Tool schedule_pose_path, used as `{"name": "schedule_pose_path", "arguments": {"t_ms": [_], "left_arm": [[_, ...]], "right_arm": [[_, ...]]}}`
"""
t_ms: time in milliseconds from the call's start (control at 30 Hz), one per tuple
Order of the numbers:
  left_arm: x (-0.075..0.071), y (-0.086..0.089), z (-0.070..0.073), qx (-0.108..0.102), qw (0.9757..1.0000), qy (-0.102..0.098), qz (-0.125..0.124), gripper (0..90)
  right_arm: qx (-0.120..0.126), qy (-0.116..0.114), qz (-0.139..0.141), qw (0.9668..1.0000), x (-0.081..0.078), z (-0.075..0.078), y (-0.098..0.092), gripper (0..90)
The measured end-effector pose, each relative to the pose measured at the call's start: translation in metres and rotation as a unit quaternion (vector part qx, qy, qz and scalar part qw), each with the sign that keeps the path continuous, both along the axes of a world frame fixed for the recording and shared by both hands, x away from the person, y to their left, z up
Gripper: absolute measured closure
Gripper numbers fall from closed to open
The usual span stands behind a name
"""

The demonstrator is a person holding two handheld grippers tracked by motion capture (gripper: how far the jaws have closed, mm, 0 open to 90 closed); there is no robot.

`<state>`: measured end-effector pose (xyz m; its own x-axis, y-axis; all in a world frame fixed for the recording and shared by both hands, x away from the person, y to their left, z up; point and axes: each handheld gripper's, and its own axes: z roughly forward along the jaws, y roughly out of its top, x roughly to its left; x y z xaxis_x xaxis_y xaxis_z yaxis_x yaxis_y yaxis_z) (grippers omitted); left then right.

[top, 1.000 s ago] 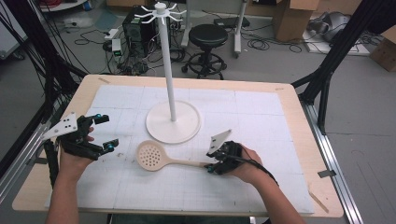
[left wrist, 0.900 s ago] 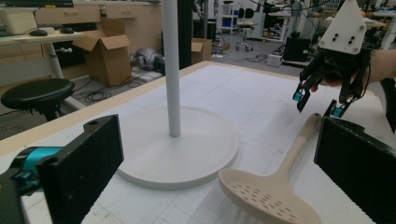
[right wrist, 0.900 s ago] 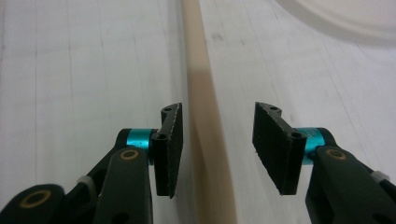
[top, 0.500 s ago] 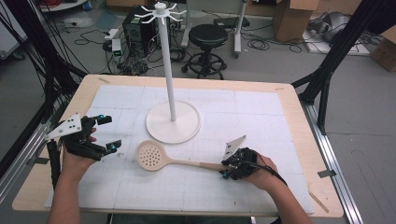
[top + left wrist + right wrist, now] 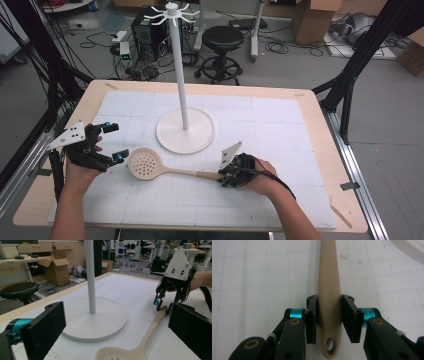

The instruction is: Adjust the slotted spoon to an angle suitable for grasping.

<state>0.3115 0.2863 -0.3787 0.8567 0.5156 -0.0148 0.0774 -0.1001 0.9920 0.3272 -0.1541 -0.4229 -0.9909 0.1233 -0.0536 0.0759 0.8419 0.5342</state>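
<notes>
One wooden table [image 5: 320,115] under a white gridded mat; one white metal stand [image 5: 185,131], round base and tall pole with hooks at its top, all hooks bare. One beige plastic slotted spoon [image 5: 150,166] lies flat on the mat just in front of the base, bowl toward the left gripper [image 5: 114,141], whose jaws stand spread and empty beside the bowl. Right gripper [image 5: 223,179] straddles the handle end near its hang hole; its jaws have just been closing and now pinch the handle from both sides. Judged early: grasp made, spoon not lifted, hanging on a hook presumably left.
</notes>
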Motion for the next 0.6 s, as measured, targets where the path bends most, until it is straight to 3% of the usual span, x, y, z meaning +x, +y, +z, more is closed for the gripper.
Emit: {"name": "schedule_pose_path", "arguments": {"t_ms": [167, 533, 600], "left_arm": [[0.0, 0.0, 0.0, 0.0, 1.0, 0.0, 0.0, 1.9], [0.0, 0.0, 0.0, -0.002, 1.0, 0.0, 0.0, 1.9], [0.0, 0.0, 0.0, 0.0, 1.0, 0.0, 0.0, 1.9]], "right_arm": [[-0.005, -0.005, 0.021, 0.9997, 0.008, 0.001, 0.019, 67.2], [-0.003, -0.008, 0.03, 0.9995, 0.015, 0.0, 0.046, 66.7], [-0.003, -0.007, 0.026, 0.9996, 0.016, 0.001, 0.049, 61.9]]}}
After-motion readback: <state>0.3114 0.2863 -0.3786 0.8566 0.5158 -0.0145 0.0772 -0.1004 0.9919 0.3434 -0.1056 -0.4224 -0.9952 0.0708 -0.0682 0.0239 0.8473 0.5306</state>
